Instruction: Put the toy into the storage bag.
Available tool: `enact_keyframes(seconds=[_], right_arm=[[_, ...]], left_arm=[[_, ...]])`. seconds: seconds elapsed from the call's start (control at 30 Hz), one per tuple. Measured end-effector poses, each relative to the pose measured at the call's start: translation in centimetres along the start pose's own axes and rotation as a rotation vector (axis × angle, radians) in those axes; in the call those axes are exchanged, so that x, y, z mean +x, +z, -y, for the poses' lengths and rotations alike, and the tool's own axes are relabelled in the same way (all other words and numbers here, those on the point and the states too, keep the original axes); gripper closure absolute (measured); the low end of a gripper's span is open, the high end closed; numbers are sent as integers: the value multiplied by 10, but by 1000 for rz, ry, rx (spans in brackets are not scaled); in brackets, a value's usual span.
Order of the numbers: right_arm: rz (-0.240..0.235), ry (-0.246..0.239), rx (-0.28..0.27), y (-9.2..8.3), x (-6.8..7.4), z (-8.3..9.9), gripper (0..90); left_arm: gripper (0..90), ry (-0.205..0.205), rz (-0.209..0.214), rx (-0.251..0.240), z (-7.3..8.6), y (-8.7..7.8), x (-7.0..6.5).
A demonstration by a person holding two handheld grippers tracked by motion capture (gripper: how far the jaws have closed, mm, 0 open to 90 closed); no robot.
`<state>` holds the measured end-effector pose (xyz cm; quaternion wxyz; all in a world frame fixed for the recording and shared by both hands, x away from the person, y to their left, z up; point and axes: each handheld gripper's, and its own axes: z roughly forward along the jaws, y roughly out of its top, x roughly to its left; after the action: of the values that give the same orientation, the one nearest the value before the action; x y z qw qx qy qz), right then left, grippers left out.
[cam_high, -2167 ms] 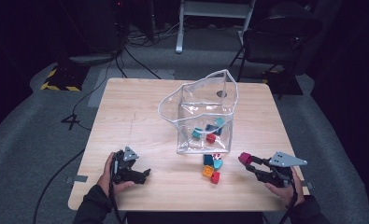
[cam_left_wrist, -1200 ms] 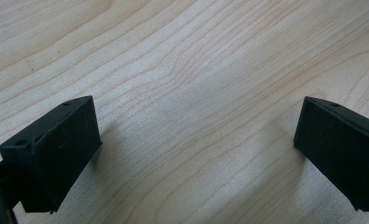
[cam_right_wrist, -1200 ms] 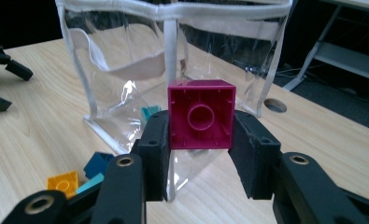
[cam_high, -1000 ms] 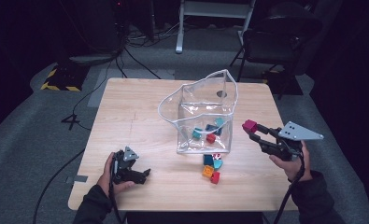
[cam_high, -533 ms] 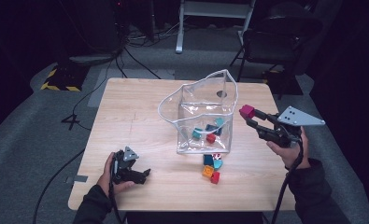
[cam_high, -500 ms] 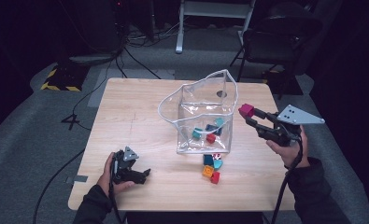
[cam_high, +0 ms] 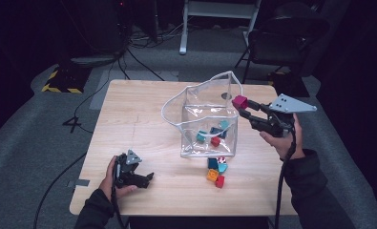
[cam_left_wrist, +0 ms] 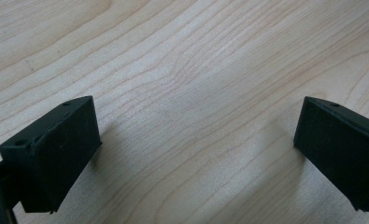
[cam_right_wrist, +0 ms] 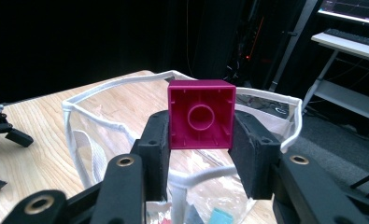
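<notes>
Sitting between jaws — magenta block (cam_right_wrist: 201,114)

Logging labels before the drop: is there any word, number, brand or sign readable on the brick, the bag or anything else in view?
No readable text anywhere.
Magenta brick in the right tongs: plain, no lettering.
Clear bag: no print; the round mark on its far wall is too small to read.
Monitor behind: only thin lines, too small to read.

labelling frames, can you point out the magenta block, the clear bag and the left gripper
magenta block (cam_right_wrist: 201,114): right gripper view, its hollow underside, clamped between the jaws.
clear bag (cam_high: 207,143): high view, its transparent front wall.
left gripper (cam_high: 145,177): high view, midway between its open fingertips, low over the table.
</notes>
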<state>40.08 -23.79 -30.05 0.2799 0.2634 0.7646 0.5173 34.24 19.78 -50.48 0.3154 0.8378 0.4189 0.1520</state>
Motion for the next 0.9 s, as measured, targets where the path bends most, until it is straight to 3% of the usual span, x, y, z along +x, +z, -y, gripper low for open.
enact_keyframes(seconds=[0.37, 0.9], right_arm=[[9, 16, 39, 25, 3, -1, 597], [35, 18, 75, 44, 11, -5, 586]], left_arm=[[5, -2, -1, 0, 0, 0, 0], [5, 0, 0, 0, 0, 0, 0]])
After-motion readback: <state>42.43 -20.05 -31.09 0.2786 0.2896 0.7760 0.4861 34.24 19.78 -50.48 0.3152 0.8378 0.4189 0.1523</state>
